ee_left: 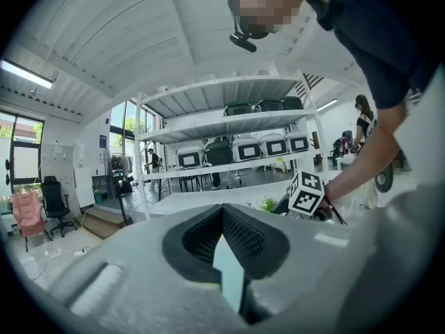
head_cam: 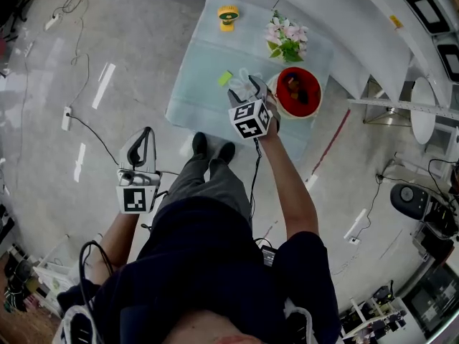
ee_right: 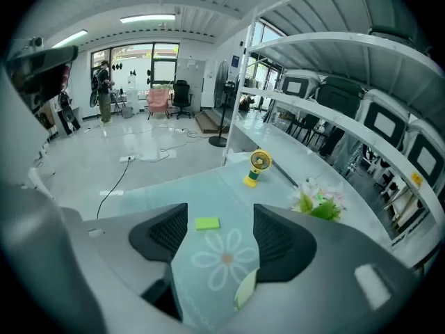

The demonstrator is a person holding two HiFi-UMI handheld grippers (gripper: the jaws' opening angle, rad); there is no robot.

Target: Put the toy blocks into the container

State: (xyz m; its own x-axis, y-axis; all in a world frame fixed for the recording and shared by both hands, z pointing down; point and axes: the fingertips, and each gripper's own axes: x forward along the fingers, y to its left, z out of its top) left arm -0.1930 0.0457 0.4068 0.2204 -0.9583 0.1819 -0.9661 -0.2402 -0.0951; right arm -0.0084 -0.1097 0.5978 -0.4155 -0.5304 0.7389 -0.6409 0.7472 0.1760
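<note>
Centre frame, right tongs (ee_right: 214, 239) gape over the green block (ee_right: 206, 223), likely light and rigid, best pinched across its edges; left tongs (ee_left: 222, 236) pressed together.

A small yellow fan (head_cam: 228, 16) stands near a bunch of flowers (head_cam: 287, 38) on the pale tablecloth (head_cam: 197, 84). A power strip (head_cam: 66, 118) lies on the floor (head_cam: 43, 178).

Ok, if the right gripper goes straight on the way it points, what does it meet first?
Probably the green toy block, which lies between the open jaws of the right gripper on the flower-print tablecloth. Nothing shows nearer, though depth is unclear and it might touch the cloth first.
</note>
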